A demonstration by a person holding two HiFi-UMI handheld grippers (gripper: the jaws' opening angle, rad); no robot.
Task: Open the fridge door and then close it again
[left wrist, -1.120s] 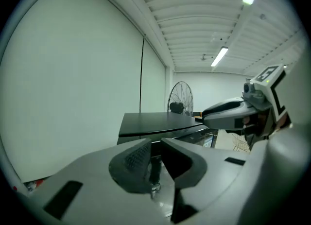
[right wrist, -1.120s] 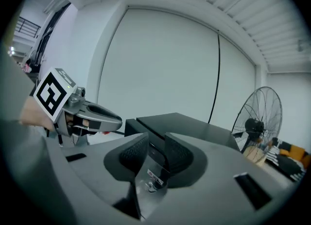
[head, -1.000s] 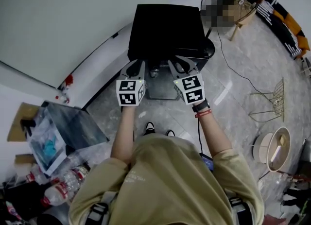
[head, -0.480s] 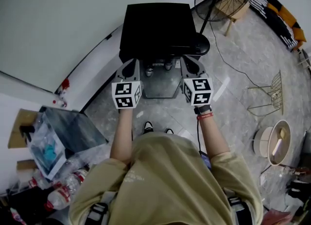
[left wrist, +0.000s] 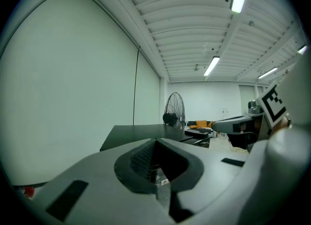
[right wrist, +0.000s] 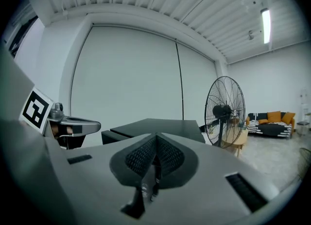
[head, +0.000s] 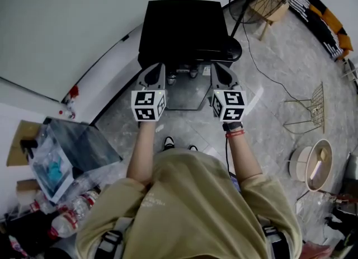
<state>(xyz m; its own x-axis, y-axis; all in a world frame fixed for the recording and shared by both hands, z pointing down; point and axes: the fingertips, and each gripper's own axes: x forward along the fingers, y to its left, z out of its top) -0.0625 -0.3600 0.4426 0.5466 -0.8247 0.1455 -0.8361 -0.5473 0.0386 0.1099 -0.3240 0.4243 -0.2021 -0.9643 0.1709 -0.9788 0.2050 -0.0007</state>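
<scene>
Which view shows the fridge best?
Head view: the fridge shows from above, its whole black top in frame. The left gripper view and right gripper view catch only a low, edge-on slice of that top beyond the shut jaws.

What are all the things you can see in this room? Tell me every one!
fridge: one, black, by the white wall, straight ahead of both grippers
fan: one, black, standing on the floor right of the fridge
sofa: one, striped with orange cushions, far right corner
wire rack: one, gold, on the floor at right
clear box: one, see-through, on the floor at left
plastic bottles: several, clear with red, lower left floor
shirt: one, beige, on the person
left gripper: one, grey, jaws just closed, empty, near the fridge front
right gripper: one, grey, jaws just closed, empty, beside the left one
</scene>
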